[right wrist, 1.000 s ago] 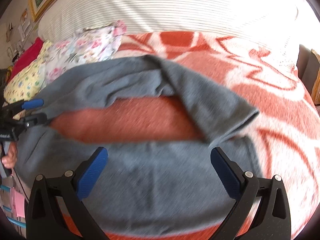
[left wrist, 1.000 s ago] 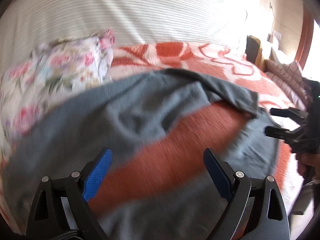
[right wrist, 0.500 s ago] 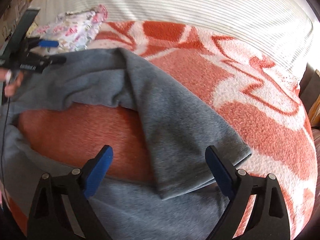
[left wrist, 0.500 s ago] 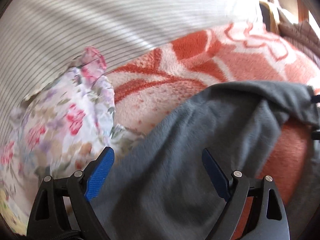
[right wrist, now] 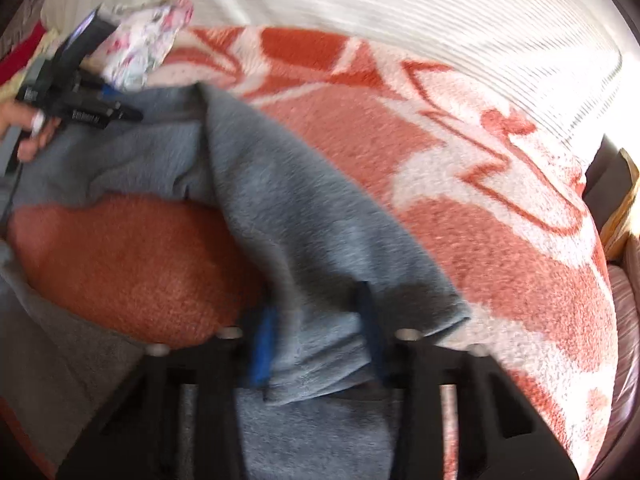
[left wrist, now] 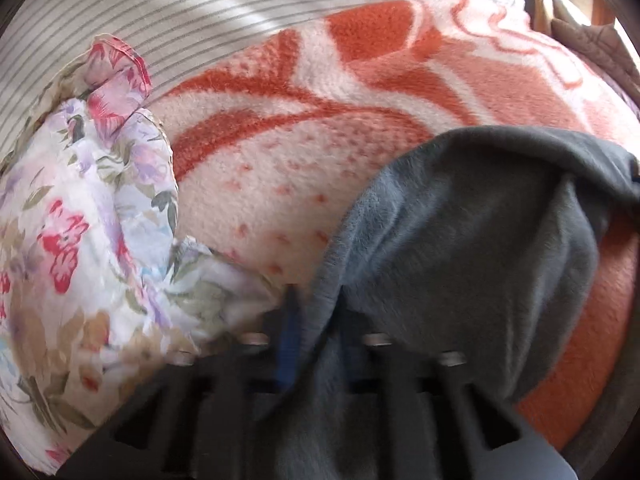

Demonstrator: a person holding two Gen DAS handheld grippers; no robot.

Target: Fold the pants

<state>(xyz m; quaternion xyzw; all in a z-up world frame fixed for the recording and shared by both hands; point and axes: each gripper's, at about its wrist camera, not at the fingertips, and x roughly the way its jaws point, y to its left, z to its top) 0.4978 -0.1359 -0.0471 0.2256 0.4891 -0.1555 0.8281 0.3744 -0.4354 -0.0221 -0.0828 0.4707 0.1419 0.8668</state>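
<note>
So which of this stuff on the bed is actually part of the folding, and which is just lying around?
Part of the job:
- grey pants
- left gripper, closing on the pants' edge
- right gripper, closing on a pant leg's end

Just lying about:
- orange blanket underneath
- floral pillow
- striped sheet

Blurred: left gripper (left wrist: 316,320) fingertips buried in pants (left wrist: 460,248) cloth, right gripper (right wrist: 320,340) likewise smeared. Pants' near part cut off by bottom edge. Pillow (left wrist: 80,220) cropped at left.
</note>
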